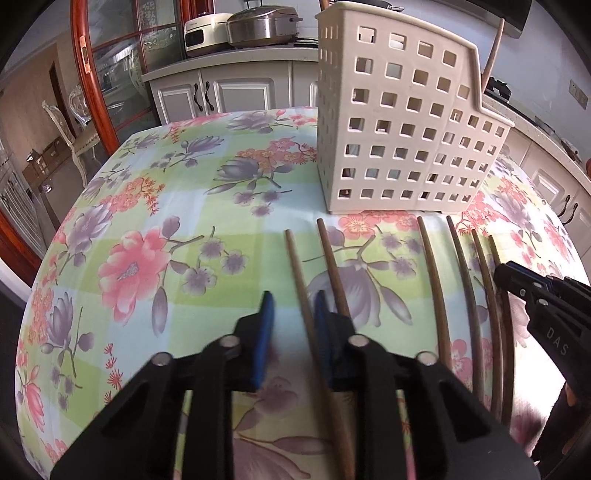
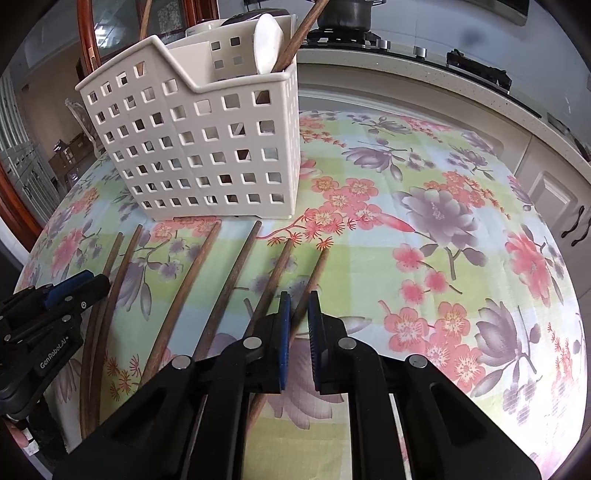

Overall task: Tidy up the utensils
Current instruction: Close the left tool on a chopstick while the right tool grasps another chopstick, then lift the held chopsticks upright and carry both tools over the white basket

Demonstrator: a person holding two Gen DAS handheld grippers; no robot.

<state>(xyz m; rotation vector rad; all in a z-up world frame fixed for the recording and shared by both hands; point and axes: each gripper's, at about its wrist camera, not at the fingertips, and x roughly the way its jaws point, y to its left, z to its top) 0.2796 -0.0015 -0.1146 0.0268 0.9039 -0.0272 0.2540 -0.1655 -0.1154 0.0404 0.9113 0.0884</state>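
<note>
1. Worktop [image 2: 461, 280] is covered by a floral cloth [image 1: 147, 192]. A white perforated utensil caddy [image 1: 399, 122] stands upright toward the far edge.
2. The caddy's lower compartment holds a white spoon [image 2: 267, 40] and a brown wooden stick [image 2: 299, 33], both leaning and poking above the rim.
3. Six brown chopsticks lie flat on the cloth between the caddy and the near edge. They are fanned side by side, with their far tips just short of the caddy's base.
4. Left hand-held gripper [image 1: 293, 295] is angled down over the left end of the row. The leftmost chopstick [image 1: 295, 258] runs between its blue pads [image 1: 266, 325], close against the right-hand pad. The left-hand pad stands clear of it, so a narrow gap remains and there is no pinch. The frame is slightly blurred here.
5. Right hand-held gripper [image 2: 299, 295] is angled down over the right end of the row. Its jaws are drawn narrow, with both pads against the rightmost chopstick [image 2: 317, 269], which is gripped partway along its length and lies on or just above the cloth.
6. The four middle chopsticks [image 2: 186, 288] lie loose between the two hand-held grippers.
7. Part of a person's fingers shows at the frame edge behind each gripper body.
</note>
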